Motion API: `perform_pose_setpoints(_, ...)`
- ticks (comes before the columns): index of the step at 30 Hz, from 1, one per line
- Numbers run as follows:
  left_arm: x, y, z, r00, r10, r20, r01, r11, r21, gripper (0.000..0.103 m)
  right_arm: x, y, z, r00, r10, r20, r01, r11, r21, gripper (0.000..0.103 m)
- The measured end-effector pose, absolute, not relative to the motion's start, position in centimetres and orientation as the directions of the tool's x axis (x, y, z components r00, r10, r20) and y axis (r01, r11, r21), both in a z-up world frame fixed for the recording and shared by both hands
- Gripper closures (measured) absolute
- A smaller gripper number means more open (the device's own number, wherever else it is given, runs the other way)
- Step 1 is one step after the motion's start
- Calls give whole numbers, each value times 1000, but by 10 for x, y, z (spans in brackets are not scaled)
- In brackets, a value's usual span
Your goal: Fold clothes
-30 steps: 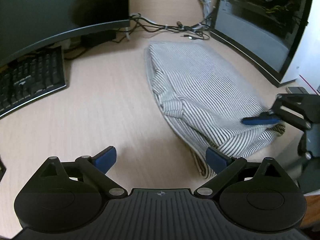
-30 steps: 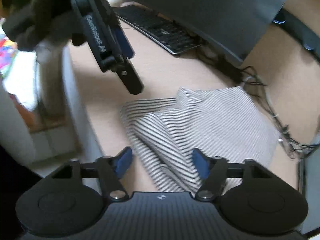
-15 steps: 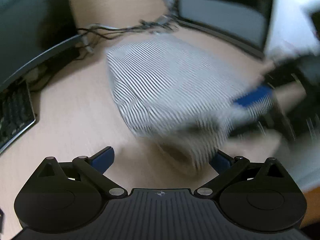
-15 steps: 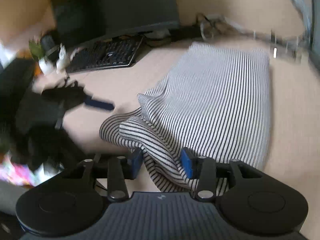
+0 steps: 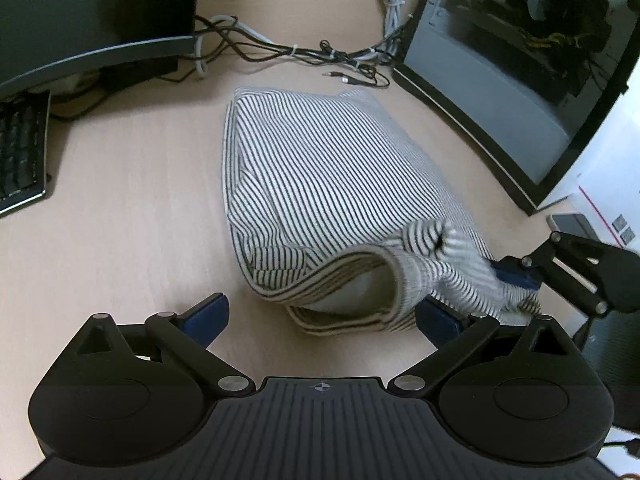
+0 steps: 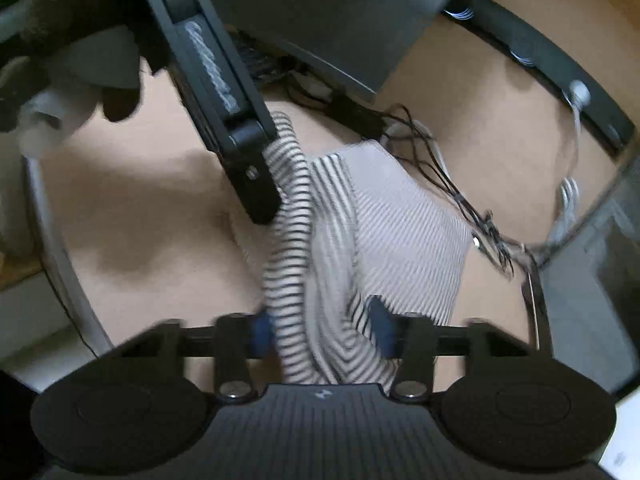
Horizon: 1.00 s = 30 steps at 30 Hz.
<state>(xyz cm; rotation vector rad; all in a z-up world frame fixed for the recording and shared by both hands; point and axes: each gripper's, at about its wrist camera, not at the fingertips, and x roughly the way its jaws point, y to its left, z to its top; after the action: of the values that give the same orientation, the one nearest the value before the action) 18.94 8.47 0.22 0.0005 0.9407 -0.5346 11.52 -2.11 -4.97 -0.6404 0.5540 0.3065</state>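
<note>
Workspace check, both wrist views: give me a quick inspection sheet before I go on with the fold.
Surface: light wood desk, bare around the garment.
Job's things: striped garment, partly folded, far part flat, near edge lifted and bunched.
Clutter: keyboard at left; phone-like slab at right.
Grippers: left gripper open, holding nothing, near fold between its fingers; right gripper has striped cloth between its fingers, blurred, grip not certain.
Cables: tangled bundle behind the garment, apart from it; one loose plug end nearest.
Surroundings: monitor at left, open PC case at right.
</note>
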Motion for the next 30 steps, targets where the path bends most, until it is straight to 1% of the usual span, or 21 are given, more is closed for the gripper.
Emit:
perform_pose_setpoints(3,189,114,18,472,-523,-709,459,833,-309,1,126,-23,-22,822,104,-560,-438,745,-504,76)
perform_pose_setpoints(6,200,150,32,507,-566,-650,439,819,-370,1,139,-31,-4,815,74,-575,-437,731,-525,79)
perform_pose_setpoints(9,227,170,35,535,-565,-628,426,823,-376,1,150,-33,14,787,58,-615,-448,740,-503,80)
perform_pose_setpoints(10,235,168,35,535,-564,-628,431,822,-371,2,149,-32,19,774,58,-630,-458,740,-494,80)
perform_pose_setpoints(13,256,144,29,493,-619,-612,502,776,-381,3,137,-24,30,731,61,-680,-498,729,-470,80)
perform_pose_setpoints(17,278,105,12,408,-655,-636,569,727,-384,5,120,-22,52,677,82,-731,-570,687,-451,80)
perform_pose_setpoints(18,282,97,6,384,-654,-651,581,720,-380,10,121,-24,62,669,98,-737,-587,678,-442,80)
perform_pose_setpoints(19,286,89,-2,356,-647,-674,594,714,-371,20,121,-26,72,660,115,-742,-604,670,-433,80)
perform_pose_setpoints(20,290,85,-9,328,-640,-695,608,706,-364,23,122,-28,81,654,129,-746,-620,657,-429,80)
perform_pose_setpoints(21,292,80,-15,305,-632,-712,624,698,-352,29,129,-31,87,649,144,-747,-637,639,-431,80)
perform_pose_setpoints(24,294,68,-27,254,-604,-755,671,672,-312,37,163,-43,96,623,194,-758,-695,581,-423,79)
perform_pose_setpoints(26,294,66,-31,234,-587,-775,691,661,-293,38,201,-54,84,582,236,-778,-723,587,-363,78)
perform_pose_setpoints(28,295,78,-25,255,-586,-769,672,679,-295,40,239,-64,65,539,260,-802,-740,601,-302,76)
perform_pose_setpoints(29,295,84,-22,267,-586,-765,662,688,-297,40,253,-68,50,520,249,-817,-740,609,-285,75)
perform_pose_setpoints(30,296,96,-16,292,-589,-754,636,708,-306,36,267,-72,35,500,237,-833,-740,617,-268,73)
